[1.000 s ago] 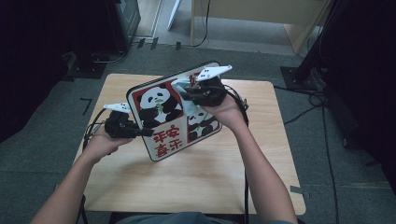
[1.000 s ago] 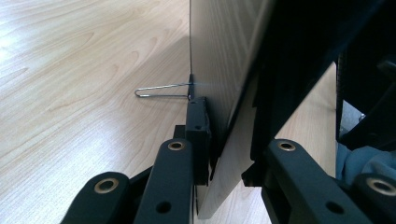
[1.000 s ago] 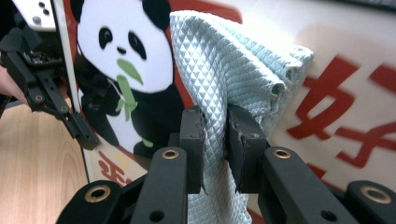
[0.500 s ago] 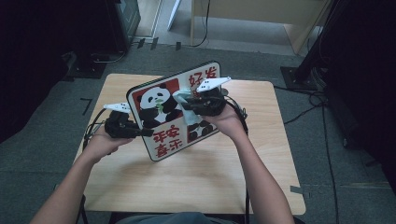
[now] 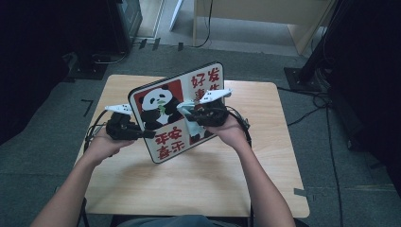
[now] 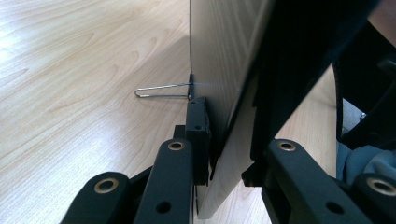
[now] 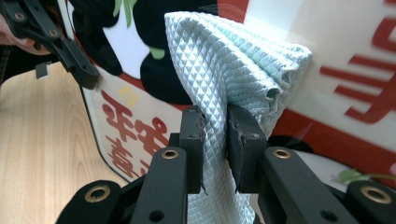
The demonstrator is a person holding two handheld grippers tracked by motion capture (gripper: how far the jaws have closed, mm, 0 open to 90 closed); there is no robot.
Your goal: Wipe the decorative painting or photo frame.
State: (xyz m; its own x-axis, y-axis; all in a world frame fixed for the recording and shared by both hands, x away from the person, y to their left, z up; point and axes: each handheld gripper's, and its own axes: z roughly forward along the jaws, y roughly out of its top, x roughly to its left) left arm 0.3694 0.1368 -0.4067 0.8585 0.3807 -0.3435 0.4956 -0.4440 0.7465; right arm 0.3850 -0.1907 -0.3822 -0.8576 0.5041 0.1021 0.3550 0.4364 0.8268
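A rounded sign board (image 5: 166,141) with a panda picture and red characters stands tilted on the wooden table (image 5: 269,170). My left gripper (image 5: 147,134) is shut on its left edge. In the left gripper view the board (image 6: 224,56) runs edge-on between the jaws of the left gripper (image 6: 224,140), and a thin wire stand (image 6: 161,91) juts from its back. My right gripper (image 5: 191,114) is shut on a pale teal cloth (image 5: 188,118) pressed to the board's face. In the right gripper view the quilted cloth (image 7: 224,56) bunches above the right gripper (image 7: 215,135), against the board (image 7: 336,51).
The table's near half in front of the board is bare wood. Black cables (image 5: 239,118) trail from the grippers over the table. On the grey floor beyond stand a black stand base (image 5: 302,75) at the right and dark equipment (image 5: 123,23) at the back left.
My right gripper has slid the cloth down and a little left over the board's face, uncovering the red characters at its top right. The left gripper and the board stayed put.
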